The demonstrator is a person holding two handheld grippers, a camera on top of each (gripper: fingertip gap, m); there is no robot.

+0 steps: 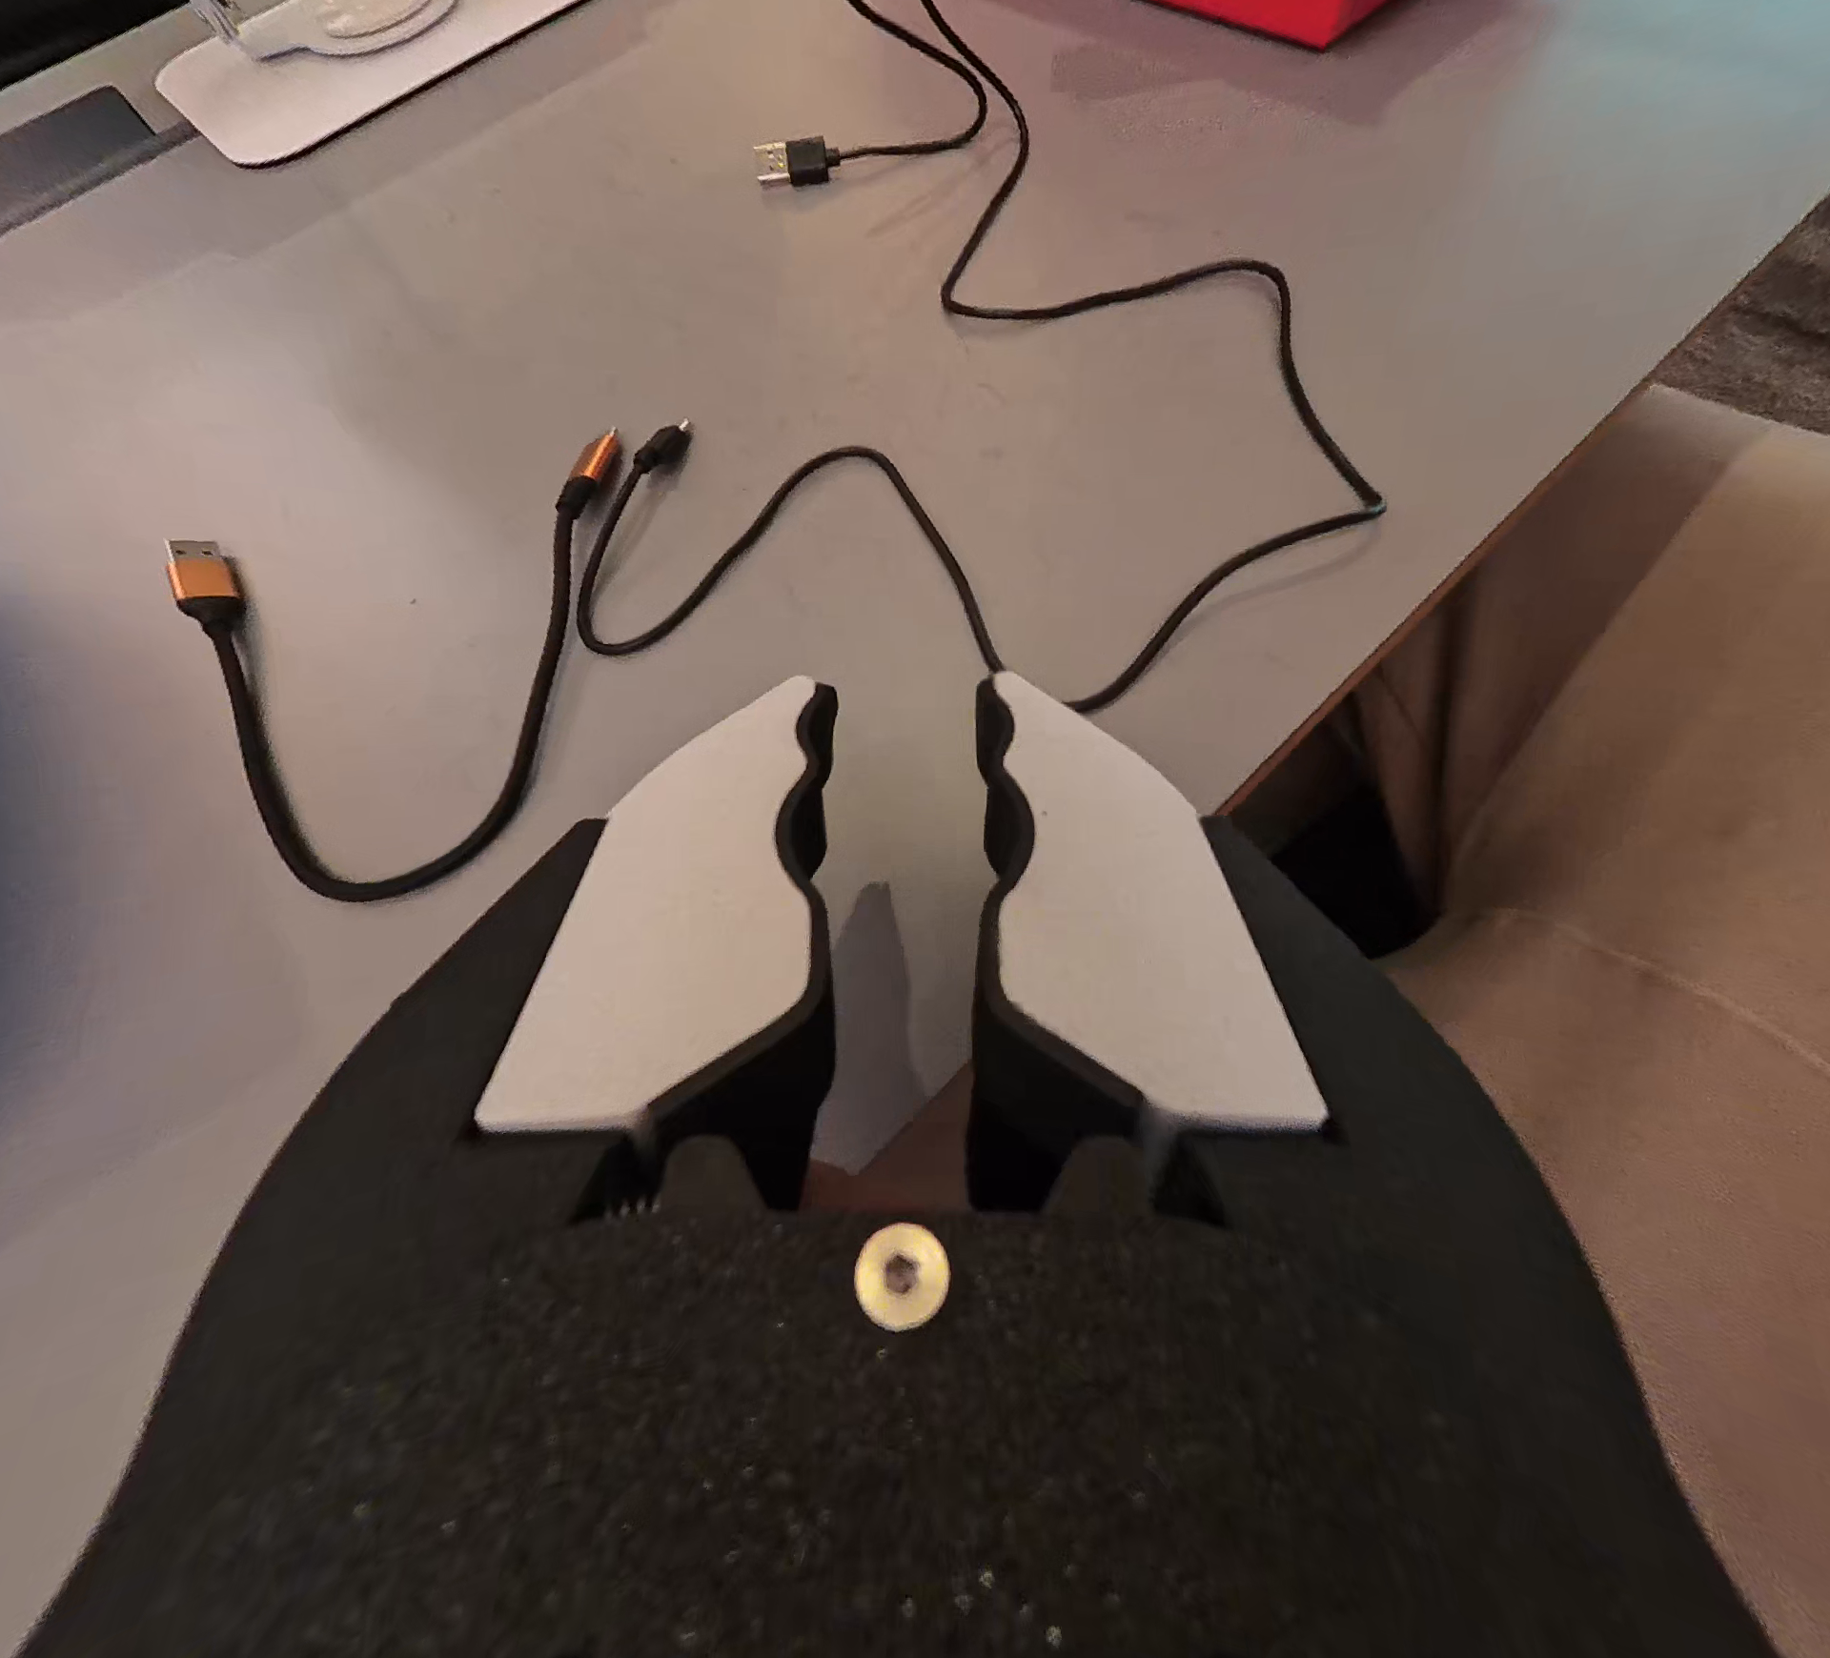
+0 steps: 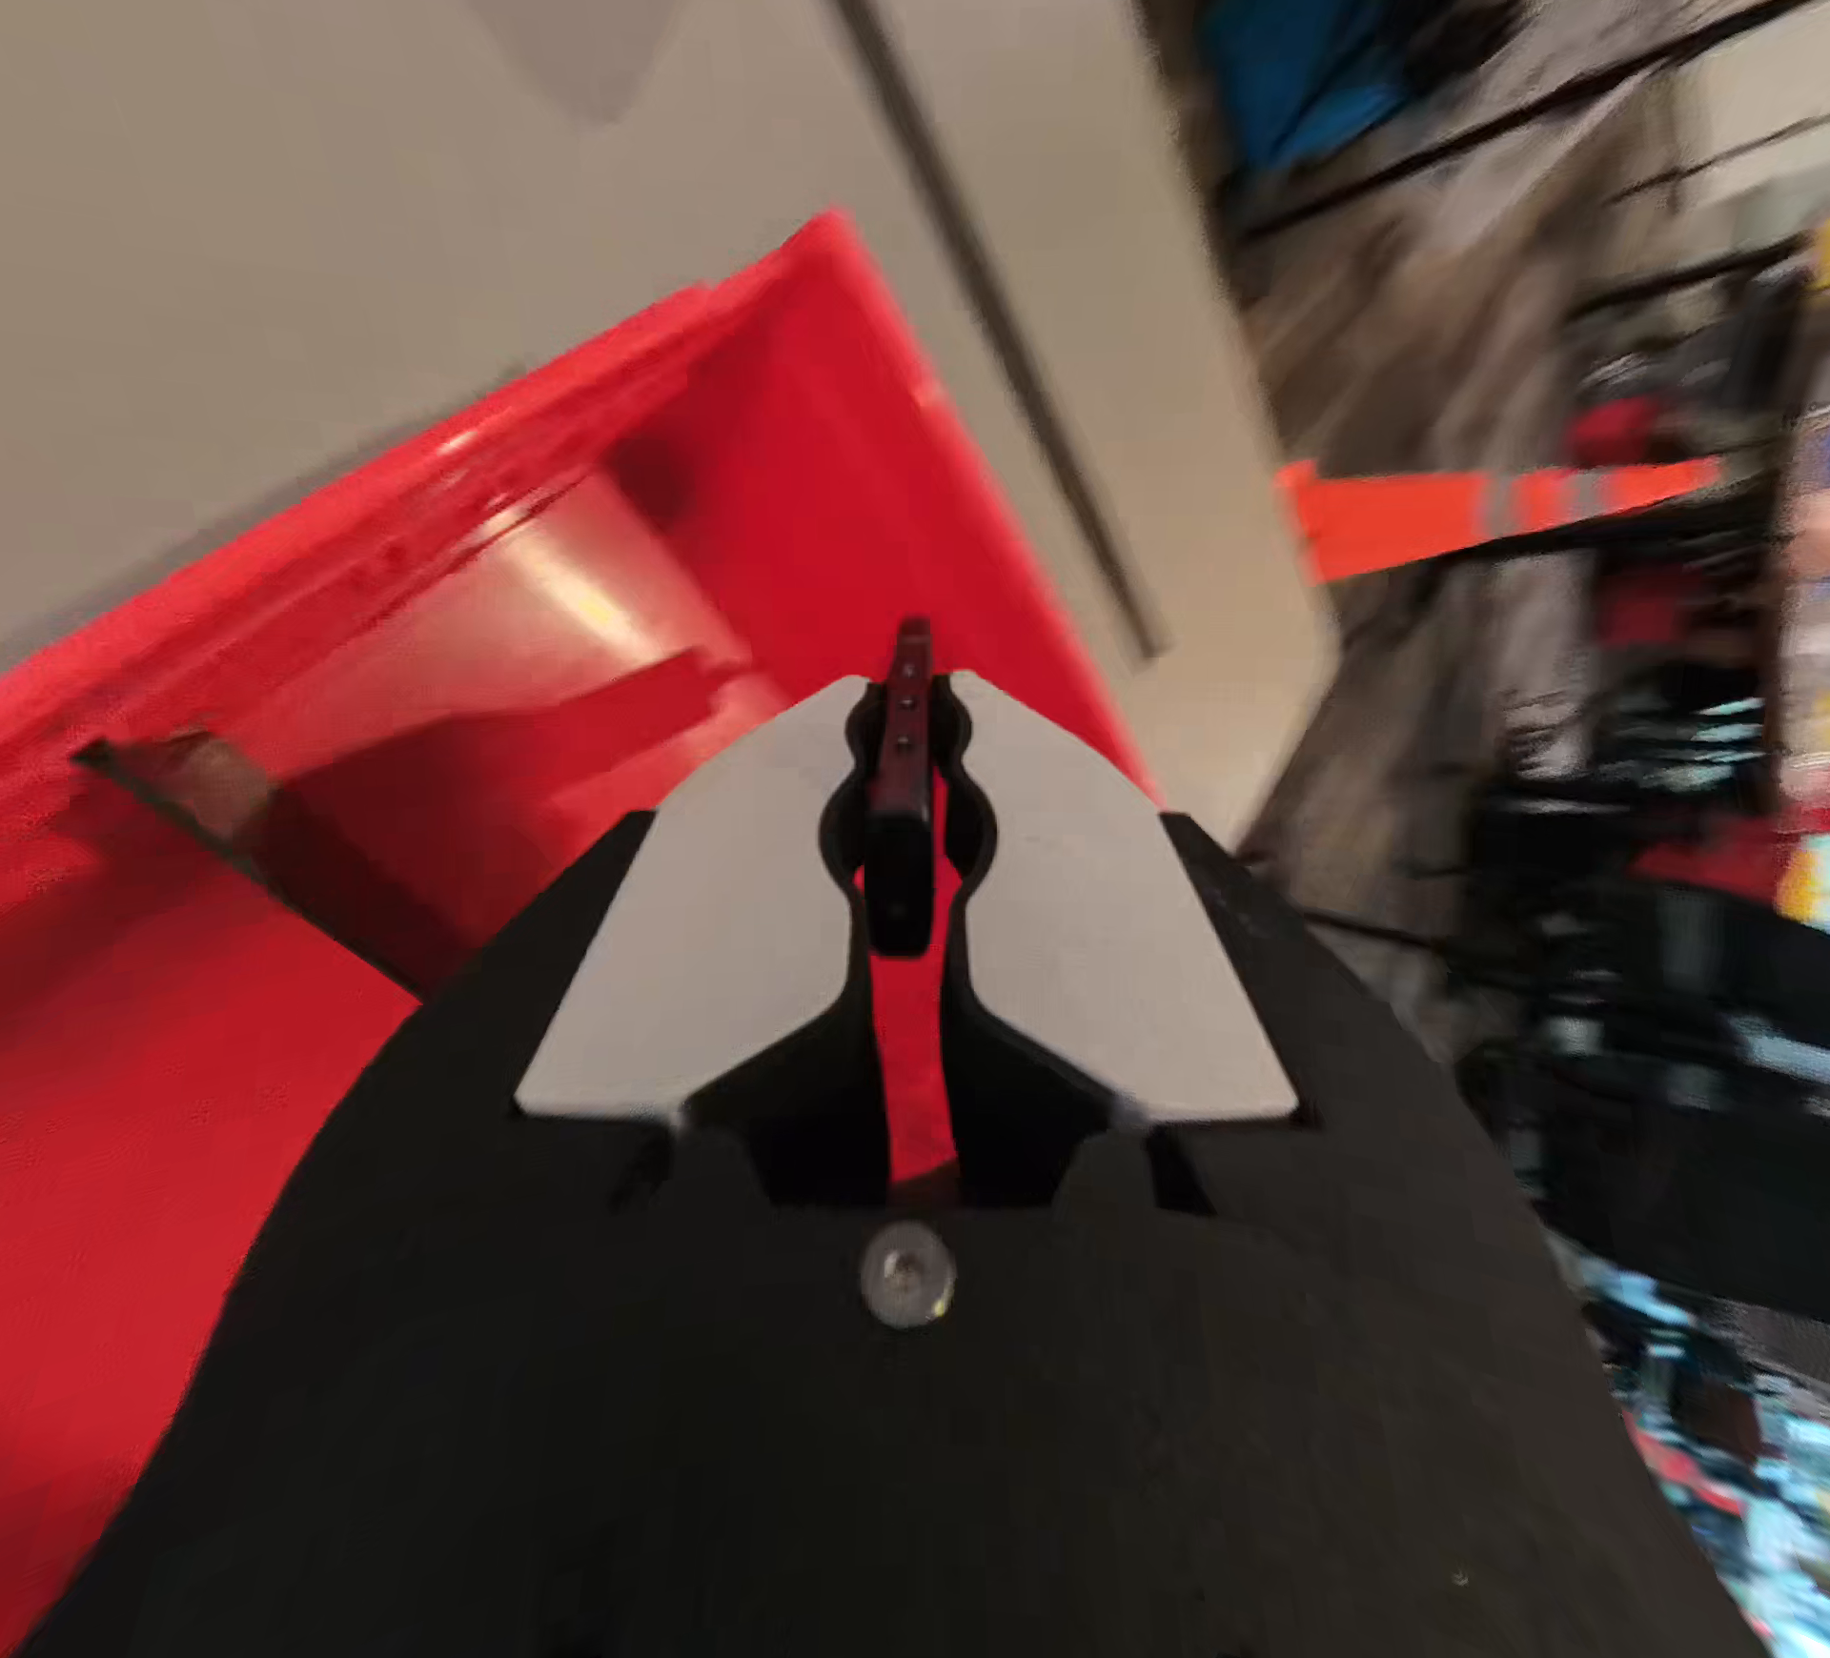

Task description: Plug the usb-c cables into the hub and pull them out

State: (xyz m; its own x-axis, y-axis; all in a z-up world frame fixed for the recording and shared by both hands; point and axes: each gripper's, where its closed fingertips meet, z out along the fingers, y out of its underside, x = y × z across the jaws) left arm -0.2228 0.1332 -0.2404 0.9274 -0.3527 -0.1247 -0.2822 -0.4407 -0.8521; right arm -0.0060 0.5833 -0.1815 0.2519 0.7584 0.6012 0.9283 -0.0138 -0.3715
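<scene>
Right tongs clenched on hub over red bin; left tongs released, next grab a cable plug.

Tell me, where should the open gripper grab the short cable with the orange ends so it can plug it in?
Probably on the small orange plug, gripping its hard shell from above with one finger on each long side. It lies flat on the grey table, tip pointing away, and the thin black plug sits close beside it, so the left gripper should close narrowly.
</scene>
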